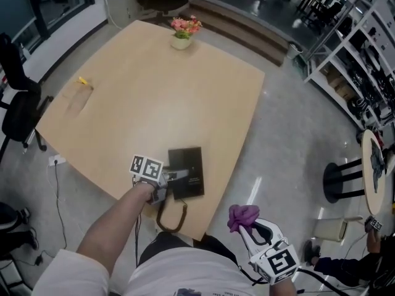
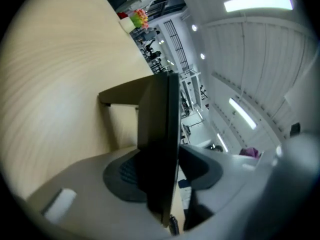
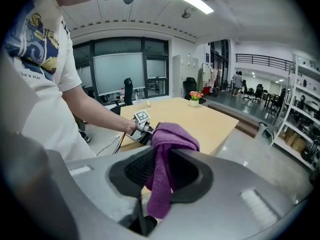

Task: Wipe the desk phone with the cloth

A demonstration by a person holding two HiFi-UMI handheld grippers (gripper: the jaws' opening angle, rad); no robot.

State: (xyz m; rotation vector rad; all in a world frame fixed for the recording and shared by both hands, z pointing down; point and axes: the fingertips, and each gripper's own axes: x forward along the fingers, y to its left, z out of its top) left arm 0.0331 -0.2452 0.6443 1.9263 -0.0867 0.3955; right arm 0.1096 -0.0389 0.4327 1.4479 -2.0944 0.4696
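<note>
The desk phone (image 1: 188, 168), a flat black slab, lies on the wooden table (image 1: 160, 97) near its front edge. My left gripper (image 1: 169, 180) is shut on the phone's left side. In the left gripper view the phone (image 2: 160, 114) stands edge-on and fills the space between the two pads (image 2: 125, 176). A brown cord (image 1: 173, 213) loops down below the table edge. My right gripper (image 1: 248, 226) hovers off the table at the lower right, shut on the purple cloth (image 1: 243, 214). The cloth (image 3: 167, 146) hangs folded over between the fingertips of that gripper (image 3: 161, 158).
A small pot of flowers (image 1: 183, 32) stands at the table's far edge. A yellow scrap (image 1: 82, 80) lies at the left. A black office chair (image 1: 18, 106) stands left of the table, and a black stool (image 1: 342, 180) and shelving (image 1: 361, 60) stand to the right.
</note>
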